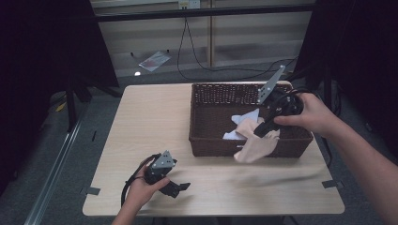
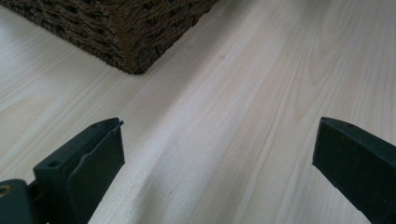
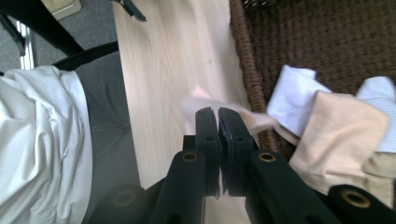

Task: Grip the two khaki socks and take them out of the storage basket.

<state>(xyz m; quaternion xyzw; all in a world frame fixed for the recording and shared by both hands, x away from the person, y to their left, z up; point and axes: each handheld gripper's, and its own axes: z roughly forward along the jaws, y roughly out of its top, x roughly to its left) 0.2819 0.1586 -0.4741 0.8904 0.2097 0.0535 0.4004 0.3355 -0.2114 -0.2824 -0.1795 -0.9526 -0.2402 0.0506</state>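
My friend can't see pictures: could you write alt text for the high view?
A person's right gripper lifts a peach cloth over a wicker basket's front rim on a wooden table; the left gripper rests near the table's front edge.

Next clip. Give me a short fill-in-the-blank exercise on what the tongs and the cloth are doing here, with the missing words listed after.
1. The right tongs are shut on a peach-coloured ____ that hangs over the near wall of the basket.
2. The left tongs stand ____ over the bare table, holding nothing.
3. The basket is made of dark brown woven ____.
4. Beside the peach cloth, the basket holds folded cloths whose colour is ____.

Missing words: cloth; open; wicker; white
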